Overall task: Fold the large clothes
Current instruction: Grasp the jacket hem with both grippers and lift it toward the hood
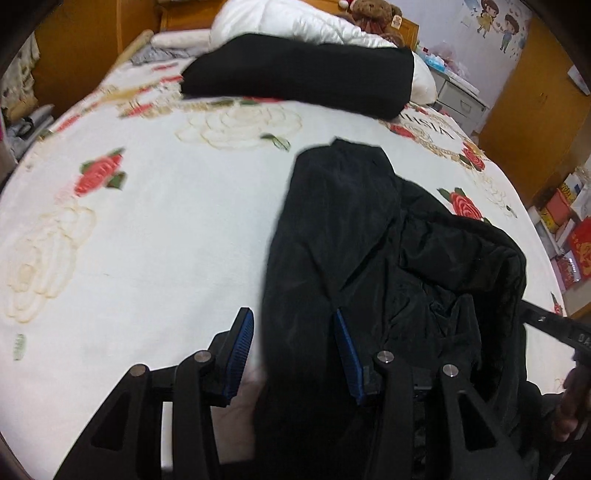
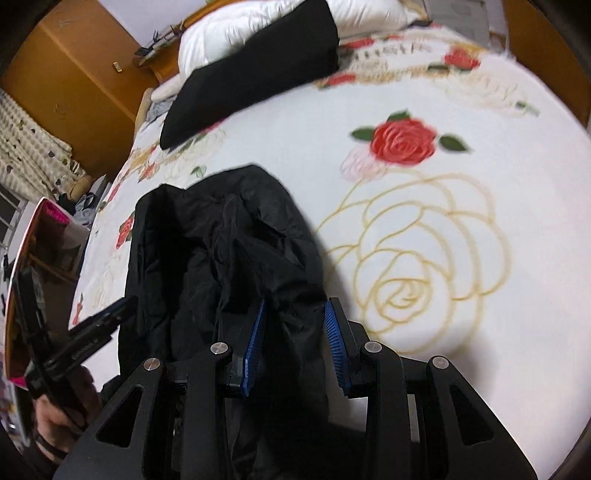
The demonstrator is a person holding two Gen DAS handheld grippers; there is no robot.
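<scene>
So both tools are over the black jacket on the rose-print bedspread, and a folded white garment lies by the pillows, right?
Not quite: the folded garment by the pillows is black, not white, as the left wrist view shows. The rest holds: the left tool and right tool are over the black jacket on the bedspread.

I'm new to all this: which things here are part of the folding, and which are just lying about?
Folding:
black jacket
left claw
right claw
bed

Lying about:
folded black garment
white duvet
teddy bear
boxes
</scene>
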